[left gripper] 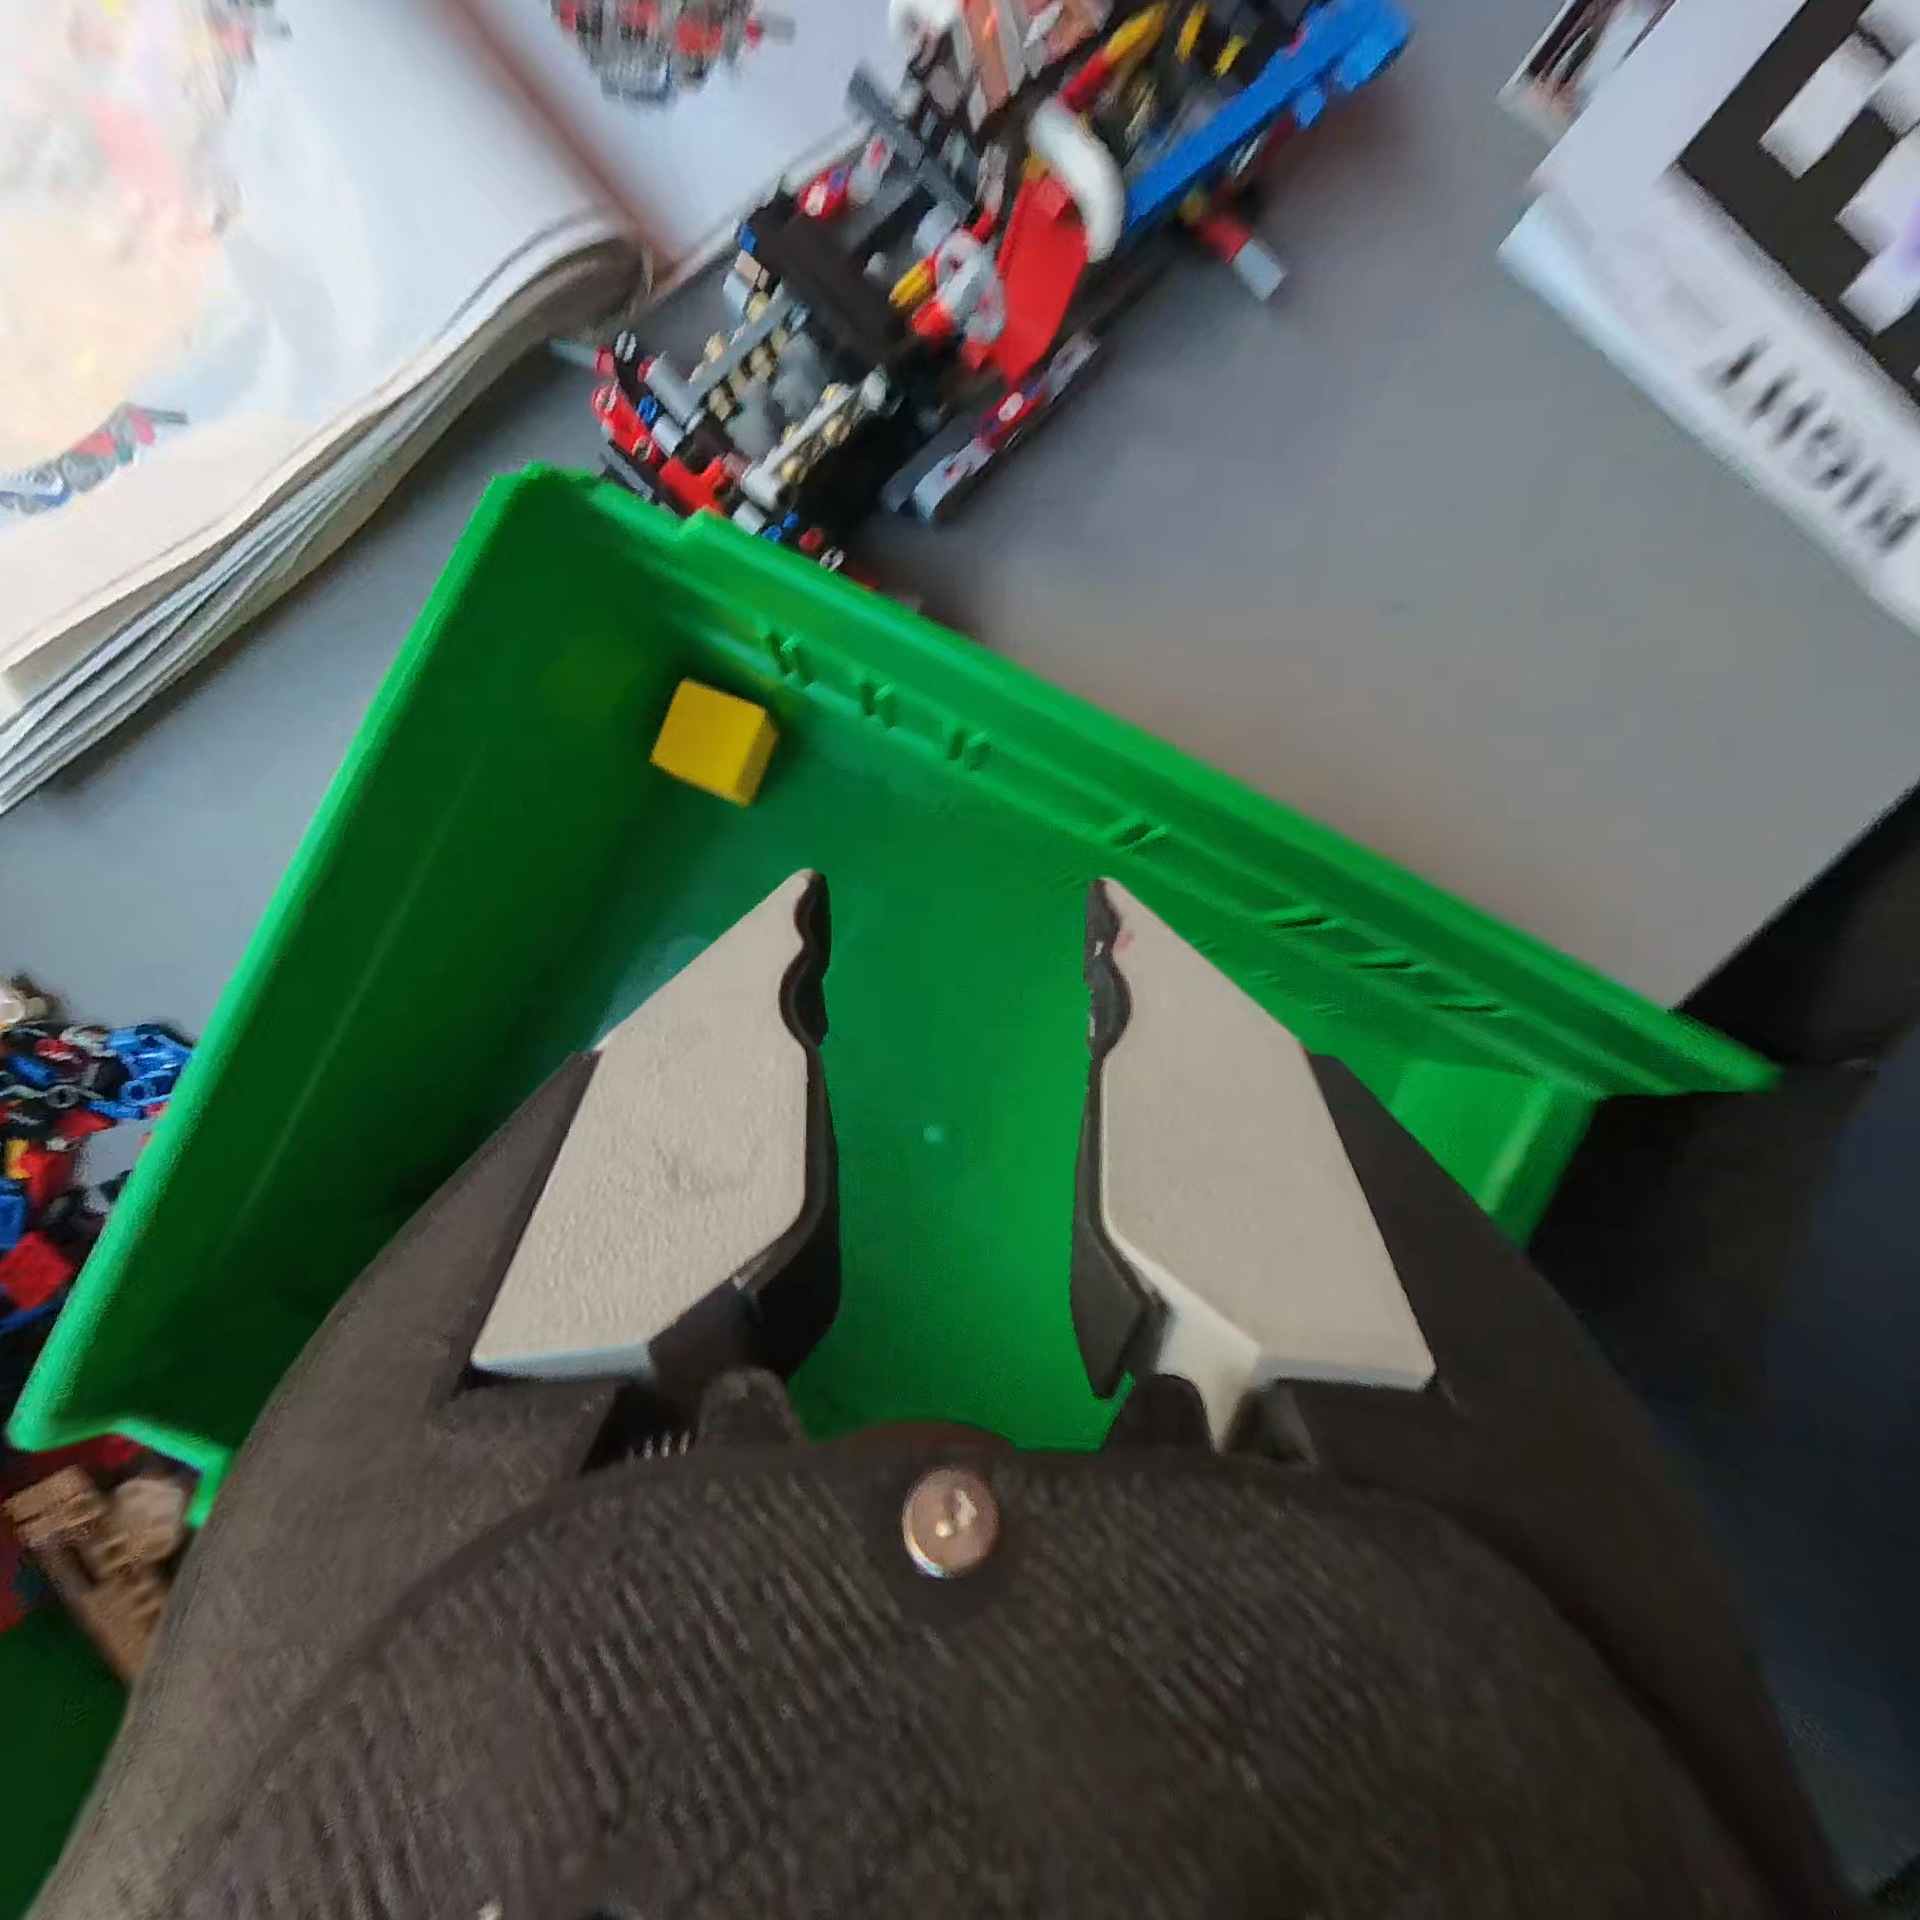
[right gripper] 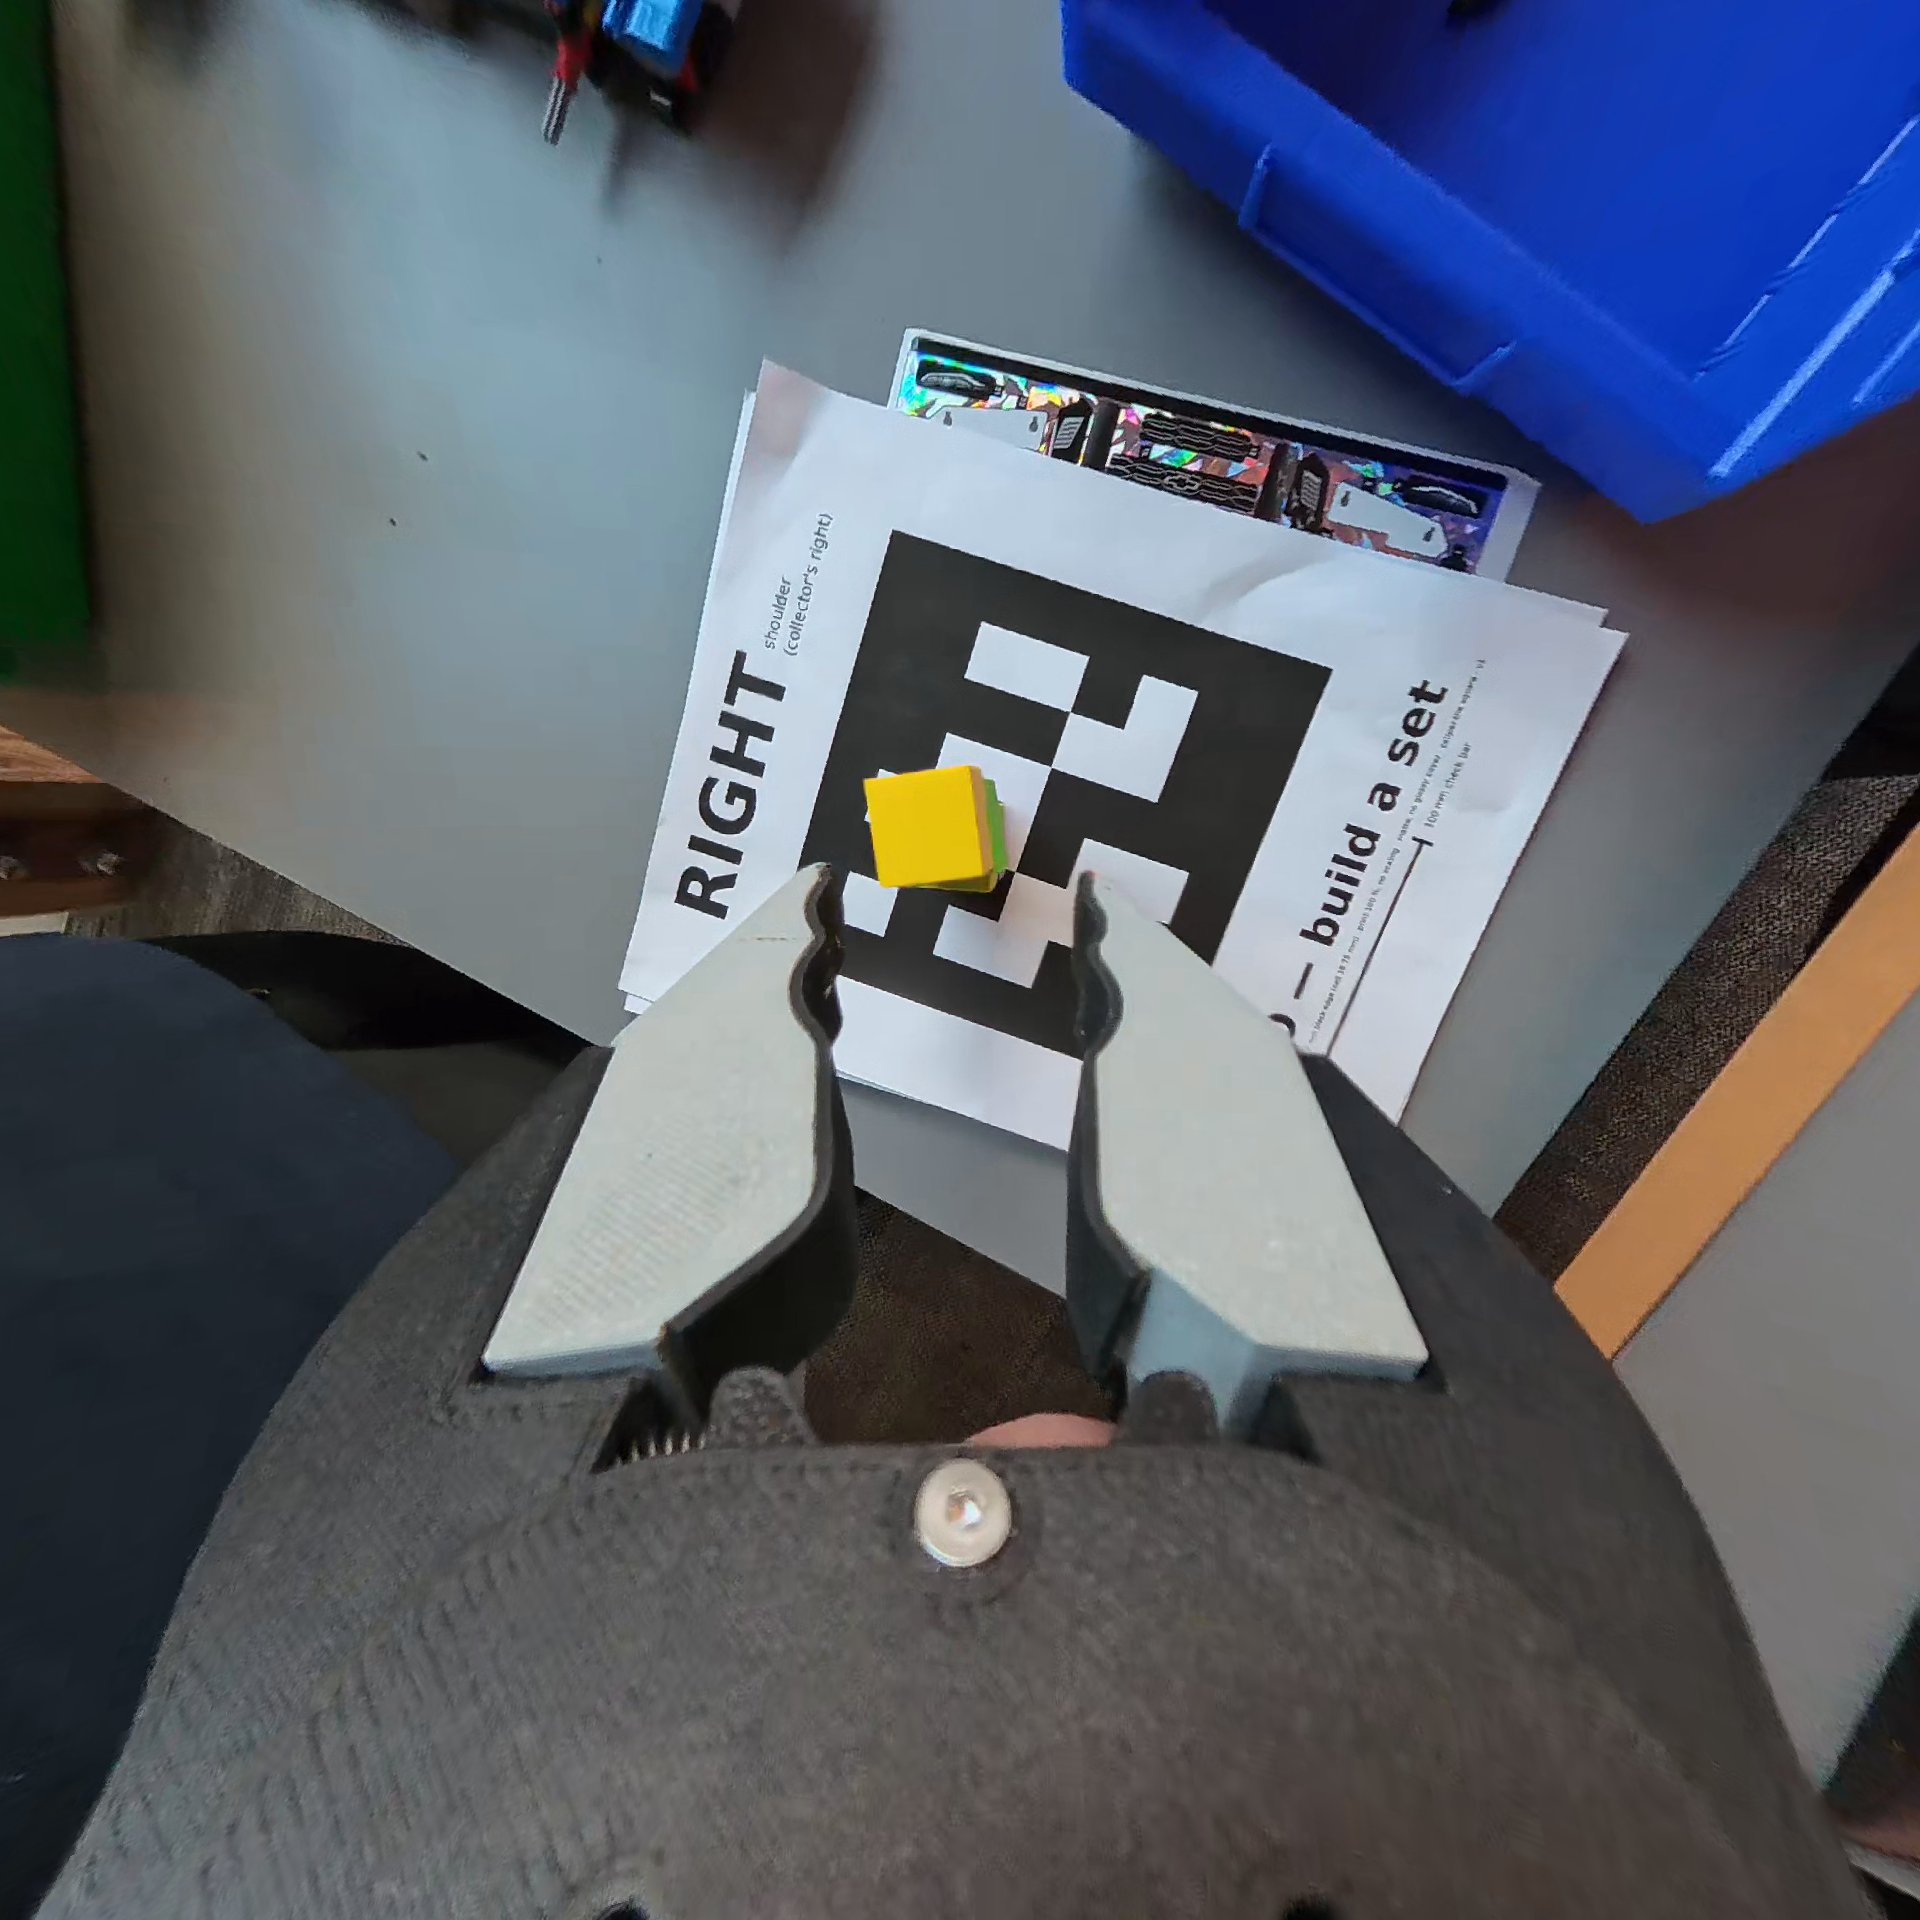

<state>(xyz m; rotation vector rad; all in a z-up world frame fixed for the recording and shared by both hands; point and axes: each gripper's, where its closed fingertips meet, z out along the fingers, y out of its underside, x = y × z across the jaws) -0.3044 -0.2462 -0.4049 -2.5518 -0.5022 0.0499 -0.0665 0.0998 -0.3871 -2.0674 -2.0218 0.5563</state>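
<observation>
one green bin (left gripper: 436, 935), one blue bin (right gripper: 1558, 208), two yellow blocks (left gripper: 714, 741) (right gripper: 925, 828), one brick model (left gripper: 935, 291)

Both grippers (left gripper: 956, 894) (right gripper: 954, 888) agape, bare

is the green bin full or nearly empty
Nearly empty: the green bin shows bare floor with only one yellow block in its far corner; its near end is hidden.

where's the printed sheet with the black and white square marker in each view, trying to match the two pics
Left wrist view: the printed marker sheet lies at the far right edge, blurred and partly cut off, on the grey table.
Right wrist view: it fills the centre, just ahead of the open right gripper, with a yellow block on it.
Shared landmark: the toy brick vehicle, top centre on the left, top left corner on the right.
</observation>
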